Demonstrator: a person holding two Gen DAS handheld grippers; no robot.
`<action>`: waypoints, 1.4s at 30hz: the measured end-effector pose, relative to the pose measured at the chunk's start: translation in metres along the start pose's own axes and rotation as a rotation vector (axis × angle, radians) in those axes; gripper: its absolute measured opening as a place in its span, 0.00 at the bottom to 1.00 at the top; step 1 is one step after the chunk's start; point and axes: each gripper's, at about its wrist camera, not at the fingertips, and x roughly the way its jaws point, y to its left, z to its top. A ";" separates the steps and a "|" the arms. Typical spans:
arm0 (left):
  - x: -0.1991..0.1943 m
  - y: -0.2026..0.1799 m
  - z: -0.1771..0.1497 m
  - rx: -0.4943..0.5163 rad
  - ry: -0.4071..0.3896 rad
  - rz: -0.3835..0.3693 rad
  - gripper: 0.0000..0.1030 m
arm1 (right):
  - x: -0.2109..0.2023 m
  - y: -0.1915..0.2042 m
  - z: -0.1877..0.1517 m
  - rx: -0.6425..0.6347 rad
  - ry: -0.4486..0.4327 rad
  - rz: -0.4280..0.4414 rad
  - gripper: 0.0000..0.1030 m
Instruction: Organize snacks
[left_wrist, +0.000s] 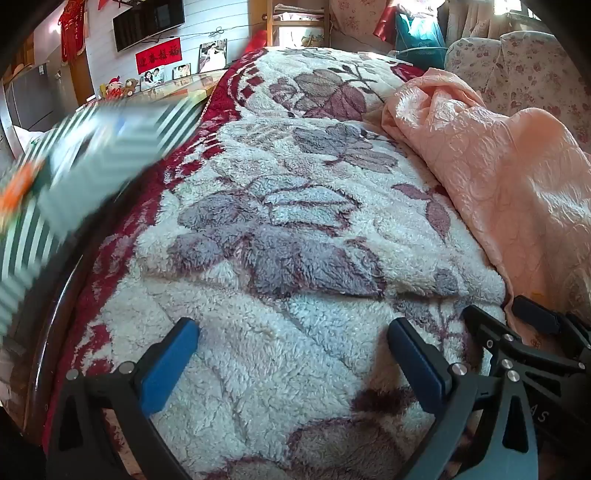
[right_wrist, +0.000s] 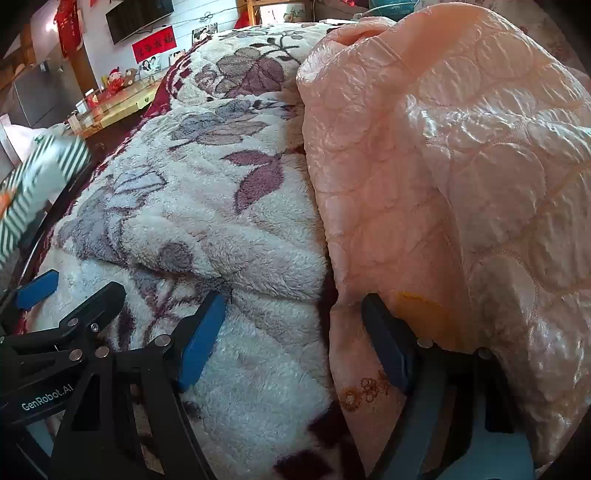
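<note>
A green-and-white striped snack package with an orange patch shows as a motion blur over the bed's left edge; it also appears in the right wrist view. No gripper touches it. My left gripper is open over the white floral fleece blanket, with nothing between its blue pads. My right gripper is open too, just to the right of the left one. Its left finger is over the fleece, and its right finger sits against the edge of the peach quilt. Each gripper shows in the other's view: the right gripper and the left gripper.
The peach quilt is heaped along the bed's right side. A dark curved bed rail runs down the left. Beyond it stand a low wooden table with toys and photos, a wall television and a floral sofa.
</note>
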 end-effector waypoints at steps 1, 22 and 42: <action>0.000 0.000 0.000 0.000 0.000 0.000 1.00 | 0.000 0.000 0.000 0.000 0.000 0.000 0.75; 0.001 0.001 -0.001 -0.001 0.001 -0.001 1.00 | 0.001 -0.001 -0.001 0.003 0.000 0.003 0.76; 0.001 0.000 0.001 -0.001 0.001 -0.001 1.00 | 0.001 -0.001 0.001 0.004 0.002 0.004 0.76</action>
